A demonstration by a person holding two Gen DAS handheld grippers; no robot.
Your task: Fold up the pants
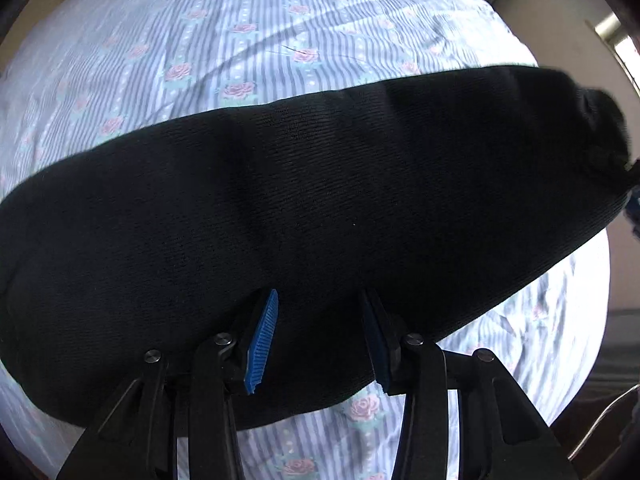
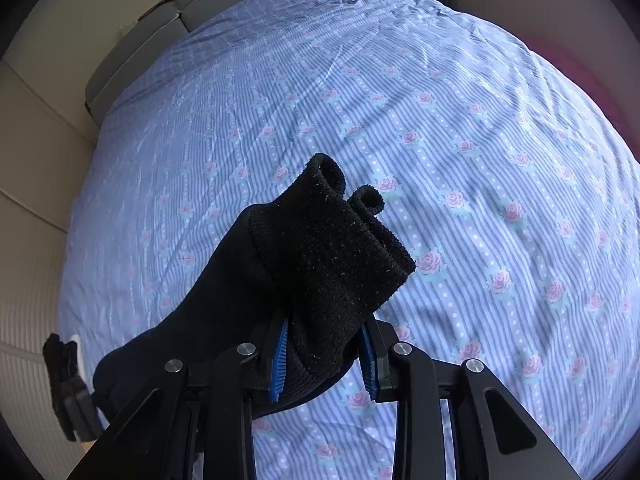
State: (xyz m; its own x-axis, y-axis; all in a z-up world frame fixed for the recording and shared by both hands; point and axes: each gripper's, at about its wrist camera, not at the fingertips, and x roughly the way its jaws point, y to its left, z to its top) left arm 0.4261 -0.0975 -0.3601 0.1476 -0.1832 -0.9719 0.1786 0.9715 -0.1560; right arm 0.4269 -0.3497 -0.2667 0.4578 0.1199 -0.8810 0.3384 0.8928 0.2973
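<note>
The black knit pants [image 1: 312, 208] stretch across the left wrist view from lower left to upper right, held above the bed. My left gripper [image 1: 320, 308] has its blue-padded fingers [image 1: 262, 340] spread apart over the cloth's lower edge; whether they pinch the cloth is hidden. In the right wrist view my right gripper [image 2: 324, 356] is shut on a bunched end of the pants [image 2: 328, 248], whose ribbed cuffs stick up past the fingers. The rest of the pants trails off to the lower left.
The bed [image 2: 440, 128] is covered by a blue striped sheet with pink roses [image 1: 240, 40]. A grey headboard [image 2: 132, 60] and a beige wall [image 2: 36, 160] lie to the left. The other gripper [image 2: 68, 392] shows at the lower left edge.
</note>
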